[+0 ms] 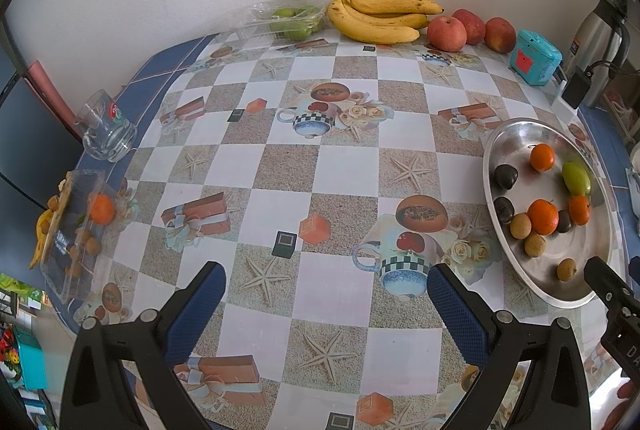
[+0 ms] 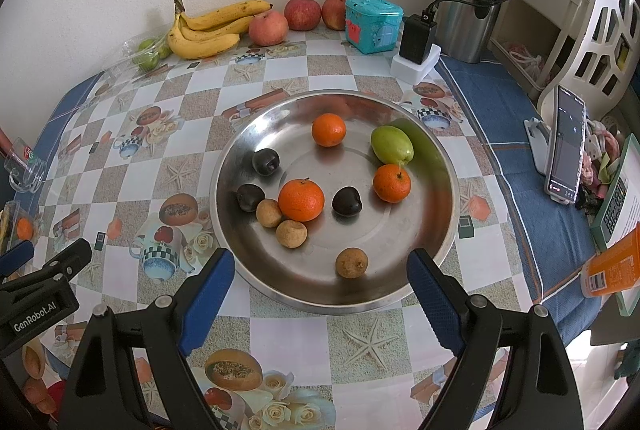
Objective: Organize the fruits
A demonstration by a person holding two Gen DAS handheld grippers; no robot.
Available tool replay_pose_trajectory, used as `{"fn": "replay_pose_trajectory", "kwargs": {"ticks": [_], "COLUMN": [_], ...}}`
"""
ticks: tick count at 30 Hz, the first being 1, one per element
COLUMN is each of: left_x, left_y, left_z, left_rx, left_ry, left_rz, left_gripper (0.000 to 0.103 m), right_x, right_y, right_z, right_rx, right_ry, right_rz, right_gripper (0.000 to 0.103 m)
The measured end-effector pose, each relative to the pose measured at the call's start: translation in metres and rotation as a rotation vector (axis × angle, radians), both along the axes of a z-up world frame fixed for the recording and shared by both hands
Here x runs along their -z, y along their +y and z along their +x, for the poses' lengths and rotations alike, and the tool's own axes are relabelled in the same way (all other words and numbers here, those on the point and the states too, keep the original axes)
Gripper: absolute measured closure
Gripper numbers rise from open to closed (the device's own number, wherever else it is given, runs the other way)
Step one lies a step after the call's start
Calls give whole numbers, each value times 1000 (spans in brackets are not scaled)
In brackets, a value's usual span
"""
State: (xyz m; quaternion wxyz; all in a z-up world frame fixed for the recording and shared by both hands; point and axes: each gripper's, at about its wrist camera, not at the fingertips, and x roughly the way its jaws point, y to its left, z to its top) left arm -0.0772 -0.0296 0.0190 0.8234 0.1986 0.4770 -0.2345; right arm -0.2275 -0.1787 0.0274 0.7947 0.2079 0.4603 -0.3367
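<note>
A: Left wrist view. Left gripper (image 1: pixel 326 288) has its fingers spread wide, nothing between them, only bare tablecloth (image 1: pixel 280 166) ahead. The metal bowl (image 1: pixel 500 254) sits off past the right finger, holding three oranges, dark plums, small brown fruits and a green fruit (image 1: pixel 576 178).

B: Anything off the left finger?

A: A clear plastic box (image 1: pixel 76 234) at the table's edge, with one orange (image 1: pixel 102 208) and some small brown fruits inside. Beyond it, a glass mug (image 1: pixel 107 129). Far ahead by the wall: bananas (image 1: pixel 380 16), three apples (image 1: pixel 447 33), a clear tray of green fruit (image 1: pixel 294 18).

B: Right wrist view?

A: Right gripper (image 2: pixel 322 292), fingers also spread, empty. The bowl (image 2: pixel 240 270) lies straight ahead, its near rim between the fingertips. One small brown fruit (image 2: pixel 351 262) is nearest, just beyond the tips; the largest orange (image 2: pixel 301 200) is further ahead near the middle.

B: What shows only here?

A: A phone on a stand (image 2: pixel 564 146) and an orange carton (image 2: pixel 612 266), both off past the right finger. The plastic box is barely visible at the far left. The left gripper's body (image 2: pixel 40 294) shows beside the left finger.
</note>
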Motion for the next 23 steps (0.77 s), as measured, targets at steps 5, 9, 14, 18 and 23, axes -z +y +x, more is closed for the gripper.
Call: {"fn": "replay_pose_trajectory", "kwargs": {"ticks": [5,9,14,18,23], "left_x": [0,0,-1,-4,-5], "left_y": [0,0,1,3,4], "left_z": [0,0,0,2,3], "left_rx": [0,1,2,-1,-8], "left_ry": [0,0,0,-2,0], "left_rz": [0,0,-5,-18,-24], "left_gripper": [1,1,1,3,3], "right_x": [0,0,0,0,0], "right_y": [0,0,0,0,0], "right_z": [0,0,0,0,0], "right_rx": [-1,-1,-2,-1,-1], "right_ry": [0,0,1,0,0], "right_rz": [0,0,0,0,0], "right_gripper": [15,15,15,15,15]}}
